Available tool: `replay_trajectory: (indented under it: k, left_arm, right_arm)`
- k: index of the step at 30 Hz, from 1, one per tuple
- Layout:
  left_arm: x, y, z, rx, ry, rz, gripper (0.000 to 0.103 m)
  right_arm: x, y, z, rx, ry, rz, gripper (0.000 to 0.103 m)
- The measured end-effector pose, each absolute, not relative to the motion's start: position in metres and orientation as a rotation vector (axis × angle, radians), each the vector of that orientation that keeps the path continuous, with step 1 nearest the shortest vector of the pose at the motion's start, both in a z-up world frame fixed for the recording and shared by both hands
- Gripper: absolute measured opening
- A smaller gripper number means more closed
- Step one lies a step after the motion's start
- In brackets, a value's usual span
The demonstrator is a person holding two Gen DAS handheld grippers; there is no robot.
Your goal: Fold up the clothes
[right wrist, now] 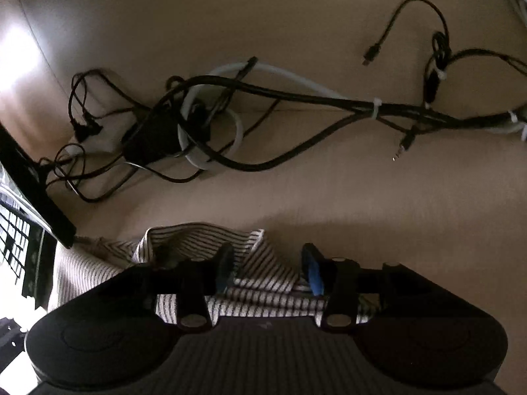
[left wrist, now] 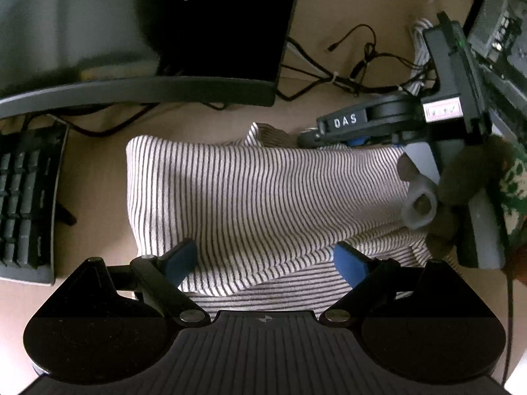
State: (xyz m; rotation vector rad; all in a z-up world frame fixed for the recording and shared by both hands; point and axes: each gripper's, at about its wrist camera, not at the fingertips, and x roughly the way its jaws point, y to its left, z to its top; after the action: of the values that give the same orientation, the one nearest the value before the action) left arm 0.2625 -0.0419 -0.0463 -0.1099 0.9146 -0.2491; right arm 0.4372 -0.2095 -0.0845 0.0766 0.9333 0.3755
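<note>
The striped garment (left wrist: 257,194) lying between the left gripper's (left wrist: 266,260) blue pads is soft ribbed knit cloth, matt. Those pads (left wrist: 349,263) look like smooth rubbery plastic; the gripper body is glossy black plastic with a ribbed matt centre. Beyond the right gripper (right wrist: 268,268), the desk (right wrist: 263,23) is smooth matt wood-look laminate, strewn with rubbery black and white cables (right wrist: 270,93).

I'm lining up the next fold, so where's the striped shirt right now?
In the left wrist view the striped shirt lies mid-desk, below the monitor, with the keyboard on its left.
</note>
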Motion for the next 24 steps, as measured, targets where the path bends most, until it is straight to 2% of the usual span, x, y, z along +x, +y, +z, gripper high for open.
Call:
replay_trajectory:
  k: [1, 3, 8, 16, 24]
  left_arm:
    - [0.262, -0.04, -0.044, -0.119, 0.919, -0.248, 0.094]
    - [0.26, -0.04, -0.044, -0.138, 0.923, -0.252, 0.094]
    - [0.249, -0.039, -0.041, -0.15, 0.922, -0.256, 0.094]
    - [0.217, -0.022, -0.034, -0.187, 0.9, -0.285, 0.094]
    - [0.213, -0.017, 0.01, -0.14, 0.776, -0.296, 0.094]
  right_arm:
    - [0.436, -0.21, -0.083, 0.079, 0.932, 0.375, 0.018]
    - [0.433, -0.215, -0.078, 0.111, 0.92, 0.387, 0.009]
    - [0.413, -0.223, -0.051, 0.178, 0.88, 0.441, 0.007]
    - [0.319, -0.247, -0.008, 0.277, 0.854, 0.552, 0.006]
    - [0.27, -0.272, -0.061, 0.444, 0.986, 0.465, 0.006]
